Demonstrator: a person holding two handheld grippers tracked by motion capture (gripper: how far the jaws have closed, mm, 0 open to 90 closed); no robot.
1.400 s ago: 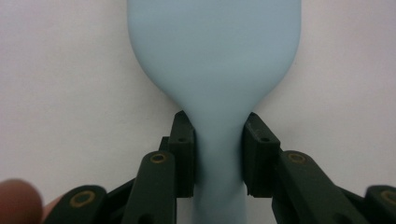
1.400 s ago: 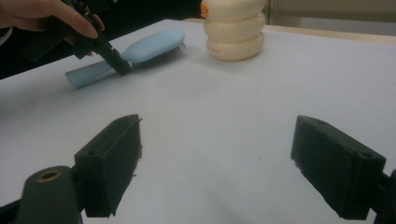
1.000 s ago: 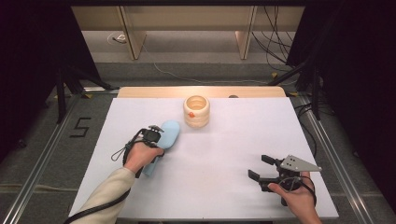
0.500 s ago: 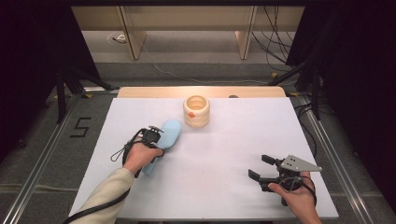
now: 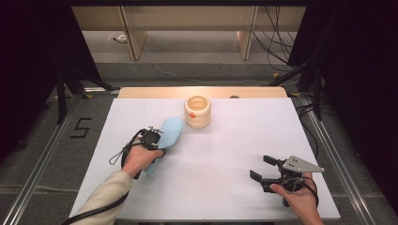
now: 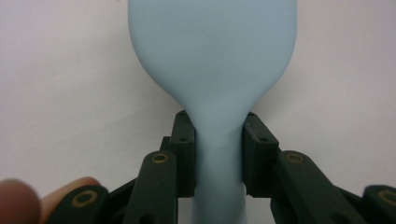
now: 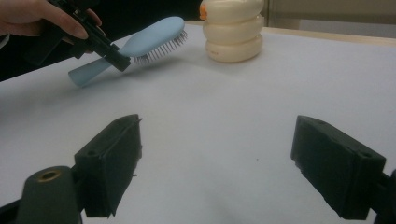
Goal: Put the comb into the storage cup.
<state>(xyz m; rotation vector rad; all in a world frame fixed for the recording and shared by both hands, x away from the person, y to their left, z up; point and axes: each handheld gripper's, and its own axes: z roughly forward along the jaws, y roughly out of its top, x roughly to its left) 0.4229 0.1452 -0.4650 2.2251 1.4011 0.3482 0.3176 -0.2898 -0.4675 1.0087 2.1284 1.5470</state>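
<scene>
1. The left gripper [image 5: 152,139] clamps the light-blue hairbrush [image 5: 168,133] at its neck, bristles down, above the white table [image 5: 220,187].
2. The brush head lies near the cream ringed container [image 5: 197,111].
3. The right gripper [image 5: 263,169] stands wide open, empty.

Lab, black curtains [image 5: 28,70], metal frame [image 5: 42,154], cables [image 5: 281,28]
</scene>
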